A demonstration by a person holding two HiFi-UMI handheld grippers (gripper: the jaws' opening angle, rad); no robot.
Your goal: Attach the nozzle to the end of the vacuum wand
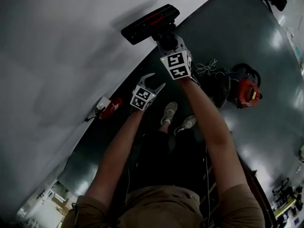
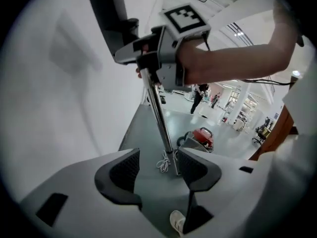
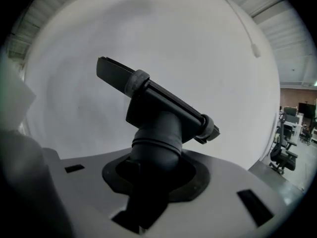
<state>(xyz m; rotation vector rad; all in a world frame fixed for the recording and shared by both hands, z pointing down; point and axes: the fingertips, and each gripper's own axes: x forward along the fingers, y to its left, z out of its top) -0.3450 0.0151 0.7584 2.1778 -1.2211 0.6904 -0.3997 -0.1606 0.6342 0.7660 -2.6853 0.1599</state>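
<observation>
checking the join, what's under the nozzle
The metal wand runs down from below the nozzle; the right gripper, shut on its neck, covers the joint itself.

white wall (image 1: 57,56), dk grey floor (image 1: 275,127) (glossy)

The plain white wall (image 1: 57,56) is closing off the whole left side, with the black bar-shaped floor nozzle (image 1: 149,23) hanging close before it. The thin silver metal wand (image 2: 159,115) is rising just beyond the left gripper's (image 2: 157,168) spread, empty jaws. The red canister vacuum (image 1: 247,91) and tangled white cord (image 1: 206,69) are crowding the dark floor (image 1: 266,46) rightward.
</observation>
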